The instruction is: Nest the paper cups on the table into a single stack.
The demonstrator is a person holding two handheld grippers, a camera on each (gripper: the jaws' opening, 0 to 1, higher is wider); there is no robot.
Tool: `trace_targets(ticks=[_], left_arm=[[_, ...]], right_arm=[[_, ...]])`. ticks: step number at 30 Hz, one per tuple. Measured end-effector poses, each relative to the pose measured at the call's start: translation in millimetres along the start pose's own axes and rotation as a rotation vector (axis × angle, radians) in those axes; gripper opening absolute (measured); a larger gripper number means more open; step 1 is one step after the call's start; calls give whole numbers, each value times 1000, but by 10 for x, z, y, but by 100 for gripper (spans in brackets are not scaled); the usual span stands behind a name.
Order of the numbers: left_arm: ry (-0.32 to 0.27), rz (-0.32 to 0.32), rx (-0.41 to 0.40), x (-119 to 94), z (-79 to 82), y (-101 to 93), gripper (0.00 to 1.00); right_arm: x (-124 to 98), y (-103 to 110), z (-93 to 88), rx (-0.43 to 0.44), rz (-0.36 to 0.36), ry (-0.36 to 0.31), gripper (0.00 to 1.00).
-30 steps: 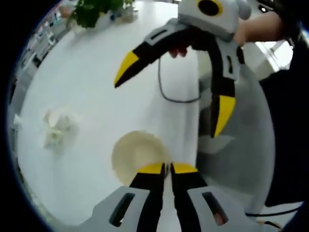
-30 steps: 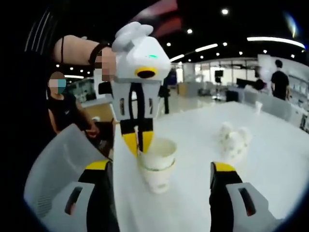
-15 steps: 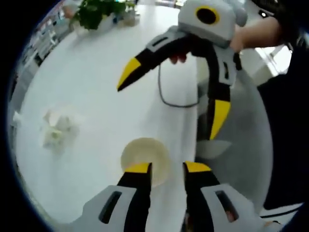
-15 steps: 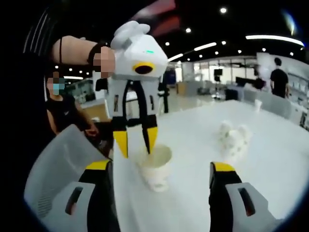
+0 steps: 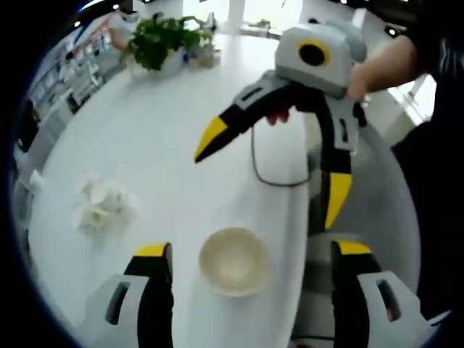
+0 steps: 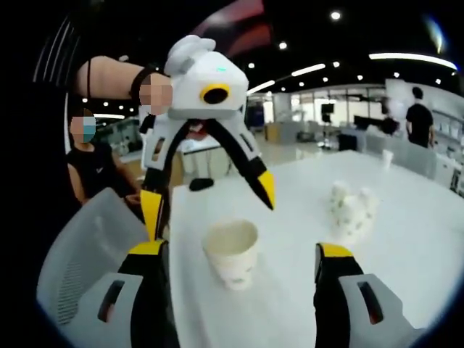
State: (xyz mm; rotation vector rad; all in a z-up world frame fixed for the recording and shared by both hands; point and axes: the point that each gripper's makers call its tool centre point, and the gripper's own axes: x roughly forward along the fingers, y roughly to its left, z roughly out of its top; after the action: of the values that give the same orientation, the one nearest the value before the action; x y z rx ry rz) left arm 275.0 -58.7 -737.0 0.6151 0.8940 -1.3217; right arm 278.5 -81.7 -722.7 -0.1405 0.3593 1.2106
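A stack of nested white paper cups [image 6: 232, 254] stands upright on the white table [image 6: 406, 239], near its edge. From above, the stack's open mouth [image 5: 233, 261] lies between my left gripper's [image 5: 251, 250] wide-open jaws. In the right gripper view the left gripper [image 6: 210, 214] hangs just above the cups, spread open and touching nothing. My right gripper [image 6: 241, 250] is open too, level with the stack and a little short of it. From the left gripper view the right gripper [image 5: 268, 181] reaches in from the upper right with its jaws apart.
A white crumpled clump [image 5: 105, 206] lies further in on the table, the same clump [image 6: 351, 206] right of the stack. A potted plant [image 5: 163, 40] stands at the far end. A cable [image 5: 275, 170] loops near the edge. A grey chair [image 6: 80, 254] sits beside the table; people stand behind.
My left gripper has opened, let go of the top cup and lifted off. That cup has dropped deeper into the stack. The right gripper has held still.
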Motion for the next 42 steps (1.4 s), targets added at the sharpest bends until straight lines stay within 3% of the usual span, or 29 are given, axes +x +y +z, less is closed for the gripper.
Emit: trace_targets(ticks=[2,9,17,22,24,30,32,34,42], left_arm=[[-3,14,-7,-1,3,20,100],[-33,22,-5,-48,-17,25,100],[-52,46,-77,-86,-96,77,100],[-93,74,-118,-102,-87,151,100],[-151,78,-152,-121,-8,185,100],[-338,170,-262,-305,234,587,99],[-354,194,-282,-341,256,724,99],[-393,230,-236,-368,347,847,99],[-407,269,-232,-204,432,1117,97]], right_arm=[[0,-8,6,2,-4,-2,82],[-33,-111,24,11,-29,-6,83],[-47,-222,65,14,-52,2,82],[-51,-305,84,19,-69,7,82],[-59,-334,86,15,-79,14,82],[-152,-421,86,10,-117,33,82],[-199,-460,87,17,-131,35,82],[-259,-514,100,19,-157,30,82],[-369,-578,34,43,-194,27,81]])
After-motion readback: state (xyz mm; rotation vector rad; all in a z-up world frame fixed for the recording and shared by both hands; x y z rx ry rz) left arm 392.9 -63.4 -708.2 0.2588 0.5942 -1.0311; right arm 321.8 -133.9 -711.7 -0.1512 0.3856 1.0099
